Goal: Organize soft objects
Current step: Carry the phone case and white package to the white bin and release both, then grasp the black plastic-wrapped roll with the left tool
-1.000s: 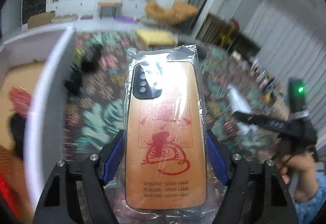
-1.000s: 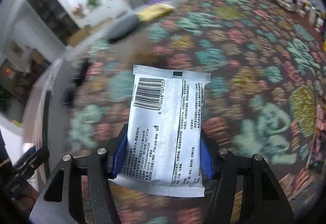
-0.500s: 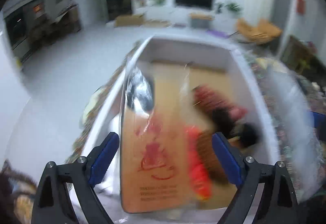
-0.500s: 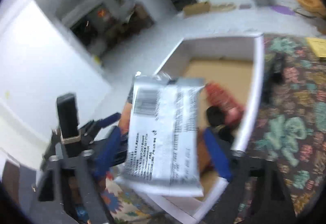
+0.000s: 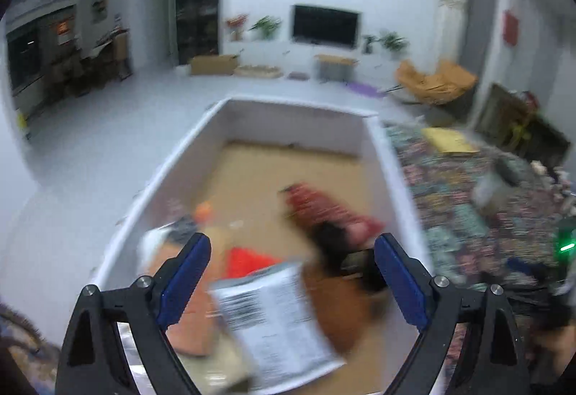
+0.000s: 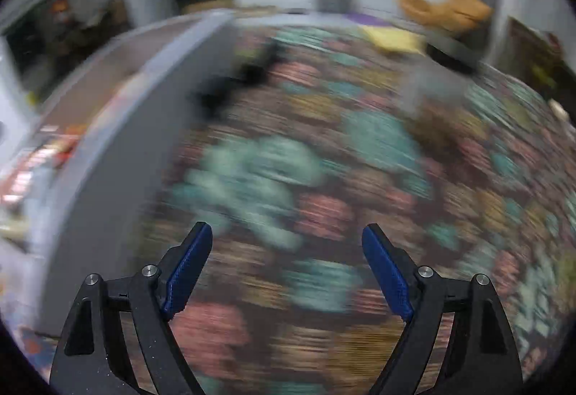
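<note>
My left gripper (image 5: 292,272) is open and empty above the white box (image 5: 388,157). In the box, below the fingers, lie the white printed packet (image 5: 277,319) and the orange bagged phone case (image 5: 190,316), partly under the packet. A red item (image 5: 327,211), a black item (image 5: 333,244) and an orange-red item (image 5: 248,260) also lie inside. My right gripper (image 6: 286,267) is open and empty over the flowered tablecloth (image 6: 324,179), to the right of the box (image 6: 118,150). The right view is blurred.
Black objects (image 6: 237,80) lie on the cloth beside the box wall. A yellow pad (image 6: 392,39) and a dark flat object (image 6: 453,57) lie at the far side of the table. The right gripper's green light (image 5: 565,245) shows at the left view's right edge.
Both grippers have opened. The phone case and the white packet have dropped into the box. My right gripper has swung right, back over the tablecloth.
</note>
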